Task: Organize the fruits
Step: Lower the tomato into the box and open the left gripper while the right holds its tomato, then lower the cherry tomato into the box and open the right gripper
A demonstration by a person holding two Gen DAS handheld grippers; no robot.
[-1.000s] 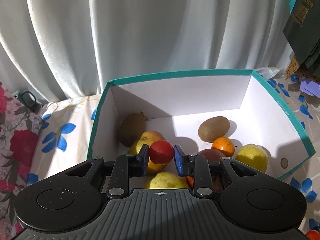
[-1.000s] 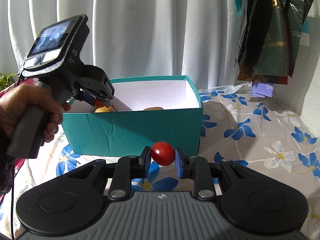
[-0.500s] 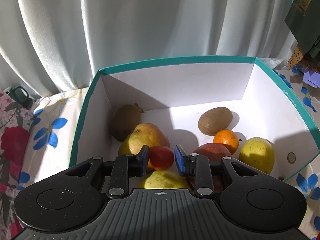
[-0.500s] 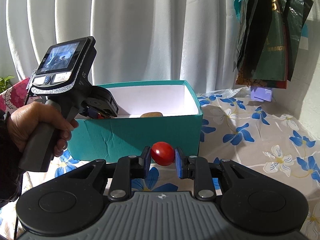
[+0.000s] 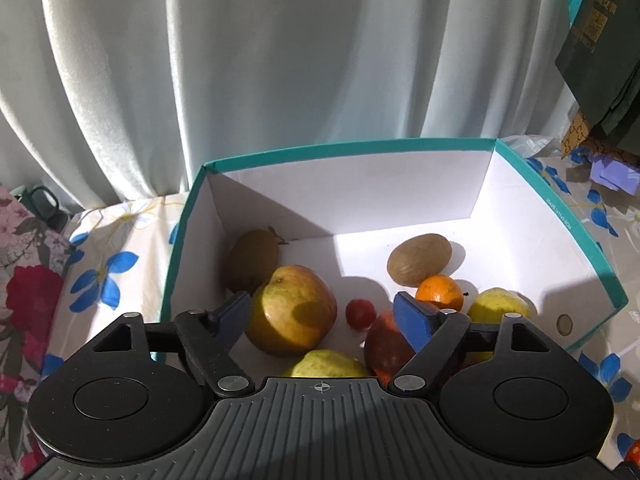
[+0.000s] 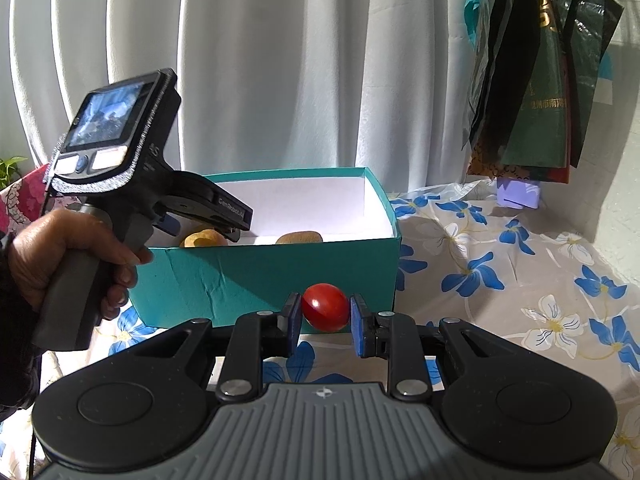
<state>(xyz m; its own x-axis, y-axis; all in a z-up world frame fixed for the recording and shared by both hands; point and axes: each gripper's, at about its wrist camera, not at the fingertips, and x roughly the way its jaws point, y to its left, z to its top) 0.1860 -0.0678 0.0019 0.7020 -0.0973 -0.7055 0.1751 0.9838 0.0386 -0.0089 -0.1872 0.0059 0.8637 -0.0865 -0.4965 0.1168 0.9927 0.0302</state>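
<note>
A teal box (image 5: 344,148) with white inside holds fruit: a yellow-red apple (image 5: 292,312), two kiwis (image 5: 418,258), an orange (image 5: 440,290), yellow fruits (image 5: 500,306), a dark red apple (image 5: 386,346) and a small red tomato (image 5: 360,313). My left gripper (image 5: 324,318) is open above the box, the tomato lying free on the floor between its fingers. My right gripper (image 6: 325,314) is shut on another red tomato (image 6: 325,307), held in front of the box's near wall (image 6: 260,276).
The table wears a cloth with blue flowers (image 6: 520,280). White curtains (image 5: 280,60) hang behind. Dark bags (image 6: 540,80) hang at the right and a purple item (image 6: 518,194) lies beneath them. The hand with the left gripper (image 6: 132,184) is left of the box.
My left gripper has opened and let go of its tomato, which now lies in the box. My right gripper keeps its tomato and has hardly moved.
</note>
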